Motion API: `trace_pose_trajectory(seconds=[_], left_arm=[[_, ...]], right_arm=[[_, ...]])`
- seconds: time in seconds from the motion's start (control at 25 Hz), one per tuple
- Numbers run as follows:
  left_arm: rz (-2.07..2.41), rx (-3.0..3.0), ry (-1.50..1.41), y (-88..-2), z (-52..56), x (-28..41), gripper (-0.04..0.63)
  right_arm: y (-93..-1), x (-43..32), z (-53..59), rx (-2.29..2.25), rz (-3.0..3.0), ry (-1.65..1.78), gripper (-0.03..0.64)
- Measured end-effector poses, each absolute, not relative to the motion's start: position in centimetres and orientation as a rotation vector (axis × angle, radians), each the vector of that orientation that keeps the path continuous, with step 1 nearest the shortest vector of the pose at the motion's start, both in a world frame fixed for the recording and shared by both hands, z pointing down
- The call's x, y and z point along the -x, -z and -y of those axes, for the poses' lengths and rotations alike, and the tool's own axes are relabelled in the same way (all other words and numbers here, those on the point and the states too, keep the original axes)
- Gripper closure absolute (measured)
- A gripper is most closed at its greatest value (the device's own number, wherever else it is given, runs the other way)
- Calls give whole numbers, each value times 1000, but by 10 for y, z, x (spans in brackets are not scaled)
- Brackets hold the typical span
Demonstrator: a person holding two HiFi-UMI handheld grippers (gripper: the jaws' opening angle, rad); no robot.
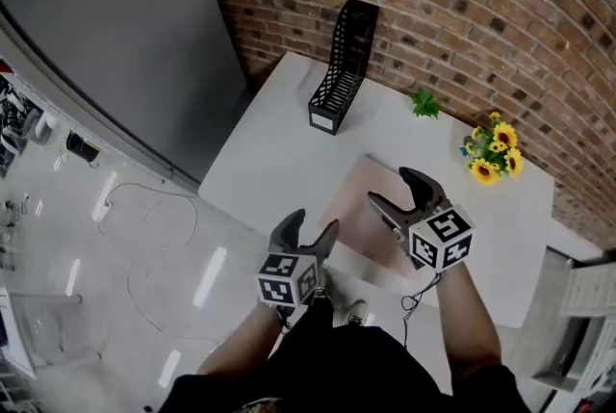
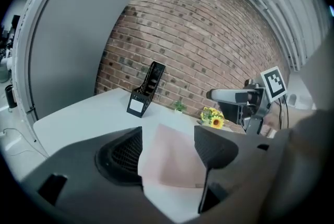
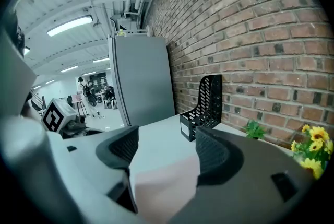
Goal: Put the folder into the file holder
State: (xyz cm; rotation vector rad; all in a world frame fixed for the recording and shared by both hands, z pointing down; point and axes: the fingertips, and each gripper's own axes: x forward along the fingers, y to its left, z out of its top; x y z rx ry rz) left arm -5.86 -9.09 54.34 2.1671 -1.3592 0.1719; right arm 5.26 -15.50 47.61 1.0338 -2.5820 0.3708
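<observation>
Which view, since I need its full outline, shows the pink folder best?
The head view: the folder lies flat on the table, nearly all its outline showing, one part hidden behind the right gripper. The left gripper view shows it foreshortened beyond the jaws; the right gripper view shows only its near part.

No text or number can be read.
</observation>
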Motion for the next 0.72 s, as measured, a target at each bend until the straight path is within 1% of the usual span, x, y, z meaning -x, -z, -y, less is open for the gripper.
trace_pose_trajectory(seconds=[0.36,0.72], left_arm=[[1266,-2103,-181,-579,111,76,298],[1250,-1961,-155,-610,109,81,298]], right_arm=[[-515,-21,189,-906,2469,-393,256],[-567,-14,213,-741,2345,-446,247]])
